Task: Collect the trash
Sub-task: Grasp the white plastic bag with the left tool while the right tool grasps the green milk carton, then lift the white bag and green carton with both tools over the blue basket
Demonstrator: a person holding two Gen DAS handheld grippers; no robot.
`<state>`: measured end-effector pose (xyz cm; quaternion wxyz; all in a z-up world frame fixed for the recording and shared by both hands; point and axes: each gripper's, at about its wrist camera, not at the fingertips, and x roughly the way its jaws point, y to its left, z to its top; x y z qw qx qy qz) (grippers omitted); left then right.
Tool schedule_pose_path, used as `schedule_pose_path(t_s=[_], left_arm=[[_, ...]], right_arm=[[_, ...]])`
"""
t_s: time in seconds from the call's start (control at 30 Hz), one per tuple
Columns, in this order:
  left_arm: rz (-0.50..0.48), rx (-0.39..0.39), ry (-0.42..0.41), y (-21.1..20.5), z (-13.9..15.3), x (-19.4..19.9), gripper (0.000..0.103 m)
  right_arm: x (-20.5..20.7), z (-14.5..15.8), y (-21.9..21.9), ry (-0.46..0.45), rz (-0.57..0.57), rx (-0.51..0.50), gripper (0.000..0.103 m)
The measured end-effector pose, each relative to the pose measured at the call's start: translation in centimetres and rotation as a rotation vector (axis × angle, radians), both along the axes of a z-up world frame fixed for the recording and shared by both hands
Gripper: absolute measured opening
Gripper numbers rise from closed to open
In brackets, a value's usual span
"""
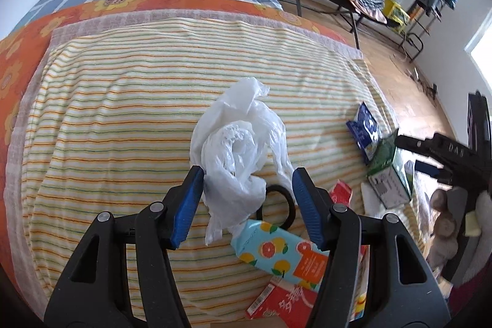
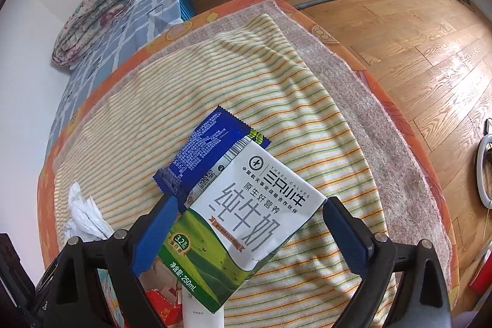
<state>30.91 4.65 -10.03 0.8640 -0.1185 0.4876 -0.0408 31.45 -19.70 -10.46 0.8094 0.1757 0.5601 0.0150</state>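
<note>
Trash lies scattered on a striped towel (image 1: pixel 123 112) spread over a bed. A crumpled white plastic bag (image 1: pixel 236 149) hangs at the left gripper (image 1: pixel 249 174); its left blue pad touches the bag, the right pad stands clear of it, so whether the bag is truly clamped I cannot tell. Below it lie a tissue pack with orange-fruit print (image 1: pixel 276 251), a black ring (image 1: pixel 283 205) and a red wrapper (image 1: pixel 279 306). The right gripper (image 2: pixel 249 208) has its fingers spread wide, with a milk carton (image 2: pixel 246 223) lying between them on the towel; neither pad visibly presses it. A blue wrapper (image 2: pixel 206 143) lies partly under the carton's far end.
</note>
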Motion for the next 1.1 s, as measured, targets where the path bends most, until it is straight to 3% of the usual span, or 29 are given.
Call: schedule_pose_path(t_s=[0.13,0.3,0.5,0.67,0.77,0.83,1.0,1.1], left_arm=[[-0.068,0.076,0.02,-1.4,-0.7,-0.5,0.061],[-0.086,0.123,0.03,-2.4,-1.5,-0.7,0.045],[-0.148,0.102,0.039,-2.9,-1.2,-0.9,0.045],[-0.155,0.221,0.073,-4.2,-2.9,-0.5,0.044],[-0.149,0.259,0.053,-4.8,-3.2,-0.4,0.025],[-0.145,0.228,0.043,-4.7,-3.0,-0.2,0.022],[-0.13,0.2,0.017,-4.1,-2.7,-0.4,0.015],[-0.115,0.203,-0.006,-3.7,-2.2,-0.6,0.014]], right_arm=[[-0.1,-0.1,-0.5,0.006,-0.008,0.007,0.096],[0.0,-0.3,-0.5,0.013,-0.005,-0.004,0.096],[-0.1,-0.2,-0.2,0.015,0.009,-0.002,0.096],[-0.2,-0.3,-0.1,0.015,0.013,-0.011,0.096],[-0.2,-0.3,0.1,0.011,0.021,-0.027,0.096],[-0.2,-0.2,0.3,0.007,0.028,-0.036,0.096],[-0.1,0.0,0.6,-0.01,0.048,-0.066,0.08],[-0.2,0.4,0.1,-0.027,0.037,-0.079,0.062]])
